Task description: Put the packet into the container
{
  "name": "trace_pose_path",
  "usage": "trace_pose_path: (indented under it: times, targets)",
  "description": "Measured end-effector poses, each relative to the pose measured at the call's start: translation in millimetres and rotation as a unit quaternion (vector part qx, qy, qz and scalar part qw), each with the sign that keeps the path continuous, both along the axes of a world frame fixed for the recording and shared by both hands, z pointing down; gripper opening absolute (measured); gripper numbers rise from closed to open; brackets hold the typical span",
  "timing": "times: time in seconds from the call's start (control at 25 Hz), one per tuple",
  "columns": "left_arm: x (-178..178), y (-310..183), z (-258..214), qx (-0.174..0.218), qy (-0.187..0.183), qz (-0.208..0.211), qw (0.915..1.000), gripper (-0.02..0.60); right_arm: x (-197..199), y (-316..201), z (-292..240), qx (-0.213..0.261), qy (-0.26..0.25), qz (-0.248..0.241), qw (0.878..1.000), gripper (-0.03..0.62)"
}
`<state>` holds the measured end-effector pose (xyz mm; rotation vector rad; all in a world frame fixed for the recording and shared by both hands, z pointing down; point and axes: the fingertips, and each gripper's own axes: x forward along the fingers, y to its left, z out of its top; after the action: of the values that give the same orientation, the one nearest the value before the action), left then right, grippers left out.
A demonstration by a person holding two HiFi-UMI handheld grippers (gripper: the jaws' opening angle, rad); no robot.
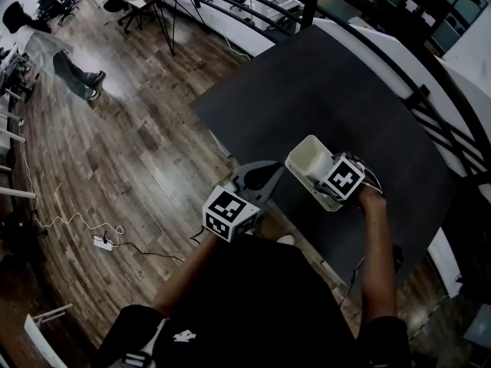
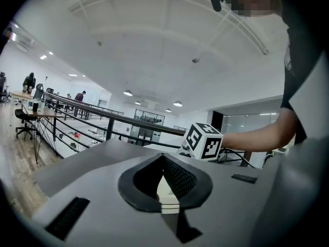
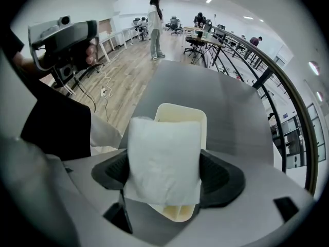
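The white packet [image 3: 163, 161] hangs pinched between the dark pads of my right gripper [image 3: 163, 171], which is shut on it. Directly beneath it, on the dark table [image 1: 322, 90], sits the cream rectangular container [image 3: 181, 115], its open top facing up. In the head view the right gripper [image 1: 327, 187] points down over the container [image 1: 310, 159] and its marker cube hides the packet. My left gripper [image 1: 267, 173] hovers just left of the container near the table's front edge. In the left gripper view its tips [image 2: 163, 161] meet with nothing between them.
A black railing [image 1: 399, 67] runs along the table's far and right sides. Wooden floor [image 1: 115, 144] lies to the left, with a cable and power strip [image 1: 102, 242] on it. A person [image 3: 154, 24] stands far off among desks.
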<state>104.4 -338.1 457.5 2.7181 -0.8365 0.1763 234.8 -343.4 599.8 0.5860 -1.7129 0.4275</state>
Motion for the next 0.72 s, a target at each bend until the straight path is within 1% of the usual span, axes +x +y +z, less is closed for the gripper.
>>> trace_pose_path:
  times: [0.2,0.48,0.72]
  targets:
    - [-8.9,0.6,3.2,-0.003,-0.003,-0.01,0.9999,0.005,0.3,-7.1,8.8,0.001,0.009,0.016,1.0,0.399]
    - [-8.6,-1.1,5.7,-0.006,-0.004,-0.013,0.9999,0.005,9.4,-14.3,25.5,-0.004,0.016,0.049,0.999,0.399]
    - [-6.9,-0.4,5.0,-0.007,-0.002,-0.012,0.9999,0.005,10.6,-14.1,36.1,-0.007,0.015,0.057,0.998,0.399]
